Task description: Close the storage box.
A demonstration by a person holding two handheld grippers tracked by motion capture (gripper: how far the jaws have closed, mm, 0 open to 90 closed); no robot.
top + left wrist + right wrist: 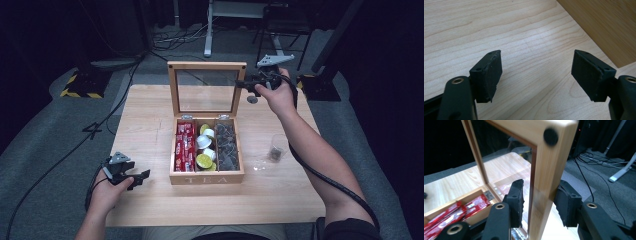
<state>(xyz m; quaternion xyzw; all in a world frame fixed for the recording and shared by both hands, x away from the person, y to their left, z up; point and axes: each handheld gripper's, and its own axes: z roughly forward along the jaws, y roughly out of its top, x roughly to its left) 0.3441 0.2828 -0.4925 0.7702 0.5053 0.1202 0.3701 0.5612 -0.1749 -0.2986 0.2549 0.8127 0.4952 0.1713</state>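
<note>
Right gripper view: fingers (516,200) clamp lid frame (544,177); left gripper (536,75) spread, empty.

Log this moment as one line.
right claw: shut on lid, upright | left claw: open, over table | box: open

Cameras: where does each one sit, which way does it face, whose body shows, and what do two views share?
High view: above the person's side, facing forward and down on the table and tea box; both forearms, left gripper and right gripper show.
Left gripper view: on the left gripper, facing bare tabletop beside the box wall; jaws apart.
Right gripper view: on the right gripper, jaws either side of the lid frame.
Shared: high and right gripper views both show the upright lid and red packets.
</note>
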